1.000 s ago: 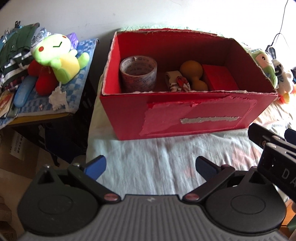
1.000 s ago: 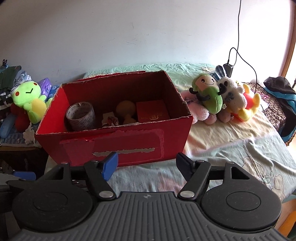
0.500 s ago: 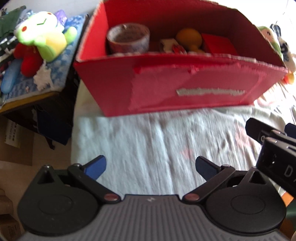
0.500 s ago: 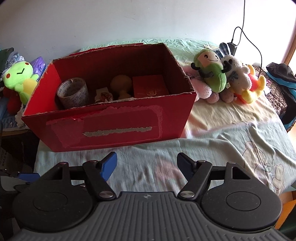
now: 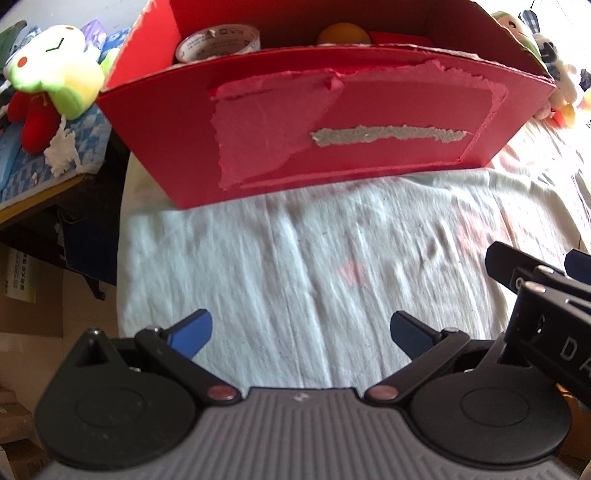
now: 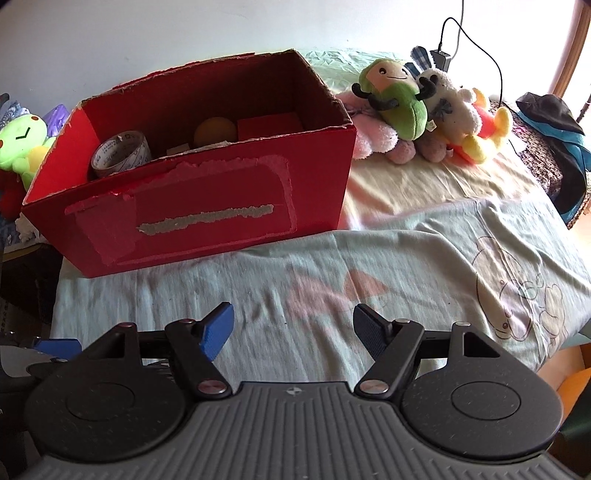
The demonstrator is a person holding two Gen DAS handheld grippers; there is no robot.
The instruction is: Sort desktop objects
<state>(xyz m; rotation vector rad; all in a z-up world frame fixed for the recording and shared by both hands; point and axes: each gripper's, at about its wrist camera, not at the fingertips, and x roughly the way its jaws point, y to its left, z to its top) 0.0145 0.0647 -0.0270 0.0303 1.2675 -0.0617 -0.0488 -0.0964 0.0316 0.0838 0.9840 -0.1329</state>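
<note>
A red cardboard box [image 5: 332, 122] [image 6: 207, 206] stands on the cloth-covered table. Inside it I see a roll of clear tape [image 5: 218, 42] [image 6: 120, 155], an orange ball-shaped thing [image 5: 343, 35] [image 6: 215, 131] and a small red box [image 6: 269, 123]. My left gripper [image 5: 301, 332] is open and empty, low over the cloth in front of the box. My right gripper [image 6: 293, 328] is open and empty, also in front of the box; its body shows at the right edge of the left wrist view [image 5: 543, 299].
A green frog plush [image 5: 55, 74] [image 6: 22, 140] lies on a side stand left of the table. Several plush toys [image 6: 417, 107] sit right of the box. A dark bag [image 6: 554, 122] and a charger cable [image 6: 443, 55] are at the far right. The table edge drops off at left.
Both grippers have dropped lower and tilted down toward the cloth, so the box front fills more of the view and its contents are partly hidden behind the rim. Jaws stayed open.
</note>
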